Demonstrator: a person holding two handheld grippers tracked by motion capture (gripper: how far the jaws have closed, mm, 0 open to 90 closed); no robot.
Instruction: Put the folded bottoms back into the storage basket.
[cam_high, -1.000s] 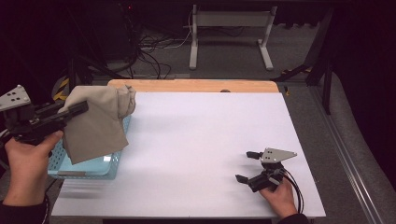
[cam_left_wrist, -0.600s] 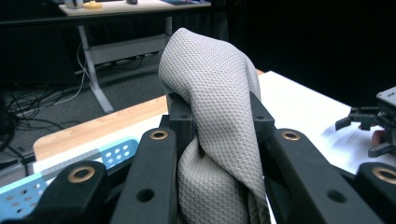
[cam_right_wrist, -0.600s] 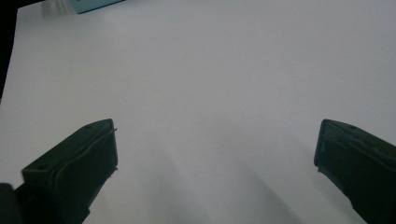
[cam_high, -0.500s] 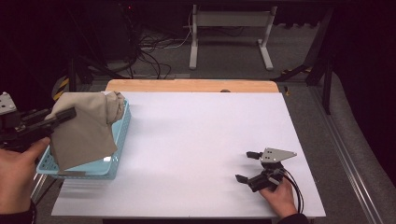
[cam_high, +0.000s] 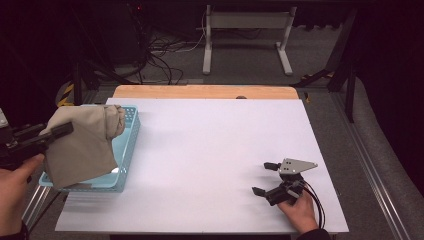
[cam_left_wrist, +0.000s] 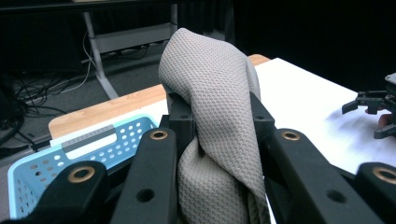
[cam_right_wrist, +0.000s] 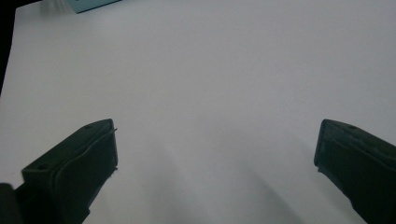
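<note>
We hold the beige cloth (cam_high: 82, 145) pinched in our left gripper (cam_high: 55, 132), draped over the blue basket (cam_high: 127, 150) at the table's left edge, seemingly to drop it in, while our right gripper (cam_high: 265, 178) rests spread, empty, on the white tabletop (cam_high: 215, 150).

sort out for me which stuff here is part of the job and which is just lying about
Part of the job:
- beige cloth, clamped in the left gripper and hanging over the basket
- light blue basket at the table's left edge

Just lying about:
- right gripper, open, resting on the white table with nothing between its jaws
- cables and metal stand on the floor behind
</note>
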